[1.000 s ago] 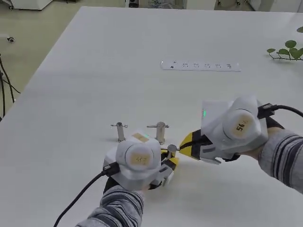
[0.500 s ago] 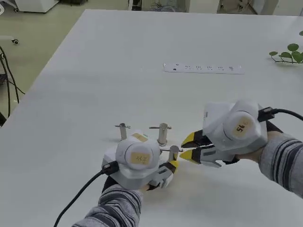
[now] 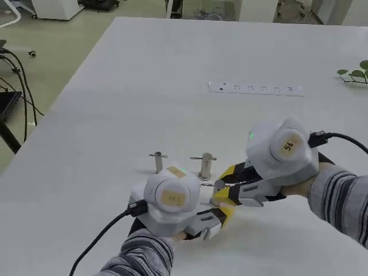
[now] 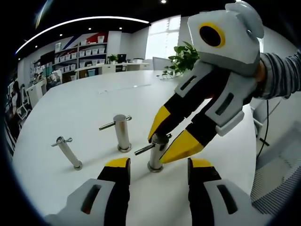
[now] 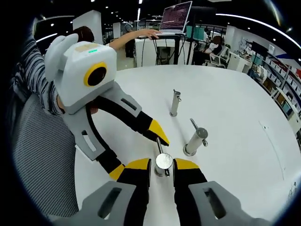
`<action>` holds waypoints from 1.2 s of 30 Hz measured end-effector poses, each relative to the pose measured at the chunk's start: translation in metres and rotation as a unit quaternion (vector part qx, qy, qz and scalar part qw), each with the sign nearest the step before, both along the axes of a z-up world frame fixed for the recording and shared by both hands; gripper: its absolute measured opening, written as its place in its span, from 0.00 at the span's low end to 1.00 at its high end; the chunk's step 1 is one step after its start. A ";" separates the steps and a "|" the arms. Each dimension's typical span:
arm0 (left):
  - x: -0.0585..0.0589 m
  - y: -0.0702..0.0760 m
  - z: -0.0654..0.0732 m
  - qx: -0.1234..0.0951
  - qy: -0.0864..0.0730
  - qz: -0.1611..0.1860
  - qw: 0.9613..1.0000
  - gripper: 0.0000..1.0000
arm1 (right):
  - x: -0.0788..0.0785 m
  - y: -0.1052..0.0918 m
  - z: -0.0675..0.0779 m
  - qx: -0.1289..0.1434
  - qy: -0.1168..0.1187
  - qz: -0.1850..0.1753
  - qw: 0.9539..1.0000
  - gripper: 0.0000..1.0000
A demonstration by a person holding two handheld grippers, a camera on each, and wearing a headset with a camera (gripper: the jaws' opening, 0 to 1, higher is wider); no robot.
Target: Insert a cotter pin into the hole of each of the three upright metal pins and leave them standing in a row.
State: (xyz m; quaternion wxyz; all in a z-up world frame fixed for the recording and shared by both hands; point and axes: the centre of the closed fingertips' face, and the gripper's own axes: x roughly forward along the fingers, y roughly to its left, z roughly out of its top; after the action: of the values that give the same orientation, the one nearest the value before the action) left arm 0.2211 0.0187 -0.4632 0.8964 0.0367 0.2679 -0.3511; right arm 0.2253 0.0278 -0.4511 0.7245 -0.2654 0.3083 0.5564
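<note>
Clamped on near pin (image 4: pixel 155 155) head with right gripper (image 5: pixel 162 164), open beside it half a second ago. Spread astride its base with left gripper (image 4: pixel 159 164), untouching. Seemingly done with last insertion, given cotter (image 4: pixel 142 150) through it. Beyond the jaws, two more pins (image 4: pixel 122 134); altogether three pins, three cotters.

We see a broad white table (image 3: pixel 172 86) with a power strip (image 3: pixel 256 88) and plant (image 3: pixel 356 75) (far right edge); pale floor (image 3: pixel 57 40), shelves (image 4: pixel 89 49) and ceiling lights (image 5: pixel 139 12) beyond.
</note>
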 end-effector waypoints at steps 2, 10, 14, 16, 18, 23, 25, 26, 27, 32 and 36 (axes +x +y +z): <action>-0.002 0.002 0.002 -0.001 0.000 -0.001 1.000 0.47 | 0.000 0.002 -0.002 0.000 0.002 -0.001 1.000 0.14; -0.004 0.007 0.007 -0.009 0.003 0.001 1.000 0.53 | 0.003 0.005 -0.009 0.008 0.011 -0.010 1.000 0.11; -0.005 0.010 0.009 -0.012 0.004 0.006 1.000 0.56 | 0.003 0.005 -0.010 0.012 0.016 -0.015 1.000 0.10; -0.006 0.010 0.010 -0.014 0.003 0.006 1.000 0.57 | 0.003 0.005 -0.009 0.013 0.017 -0.014 1.000 0.10; -0.007 0.010 0.011 -0.015 0.003 0.005 1.000 0.58 | 0.004 0.005 -0.009 0.015 0.018 -0.017 1.000 0.09; -0.008 0.014 0.021 -0.015 -0.013 0.006 1.000 0.59 | 0.005 0.004 -0.008 0.012 0.019 -0.017 1.000 0.09; -0.008 0.018 0.024 -0.018 -0.015 0.010 1.000 0.60 | 0.007 0.002 -0.007 0.012 0.019 -0.019 1.000 0.09; -0.007 0.020 0.026 -0.019 -0.017 0.013 1.000 0.61 | 0.009 0.000 -0.006 0.012 0.018 -0.020 1.000 0.09; -0.006 0.022 0.027 -0.021 -0.016 0.016 1.000 0.61 | 0.011 -0.002 -0.005 0.012 0.017 -0.022 1.000 0.09; -0.004 0.031 0.033 -0.022 -0.019 0.029 0.999 0.67 | 0.019 -0.010 -0.002 0.005 0.012 -0.025 1.000 0.09; -0.004 0.038 0.036 -0.020 -0.024 0.033 0.999 0.71 | 0.025 -0.017 0.001 0.000 0.009 -0.026 1.000 0.09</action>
State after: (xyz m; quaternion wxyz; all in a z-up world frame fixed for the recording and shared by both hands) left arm 0.2176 0.0571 -0.4277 0.9141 0.0180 0.2404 -0.3260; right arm 0.2504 0.0110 -0.4501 0.7359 -0.2520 0.3217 0.5399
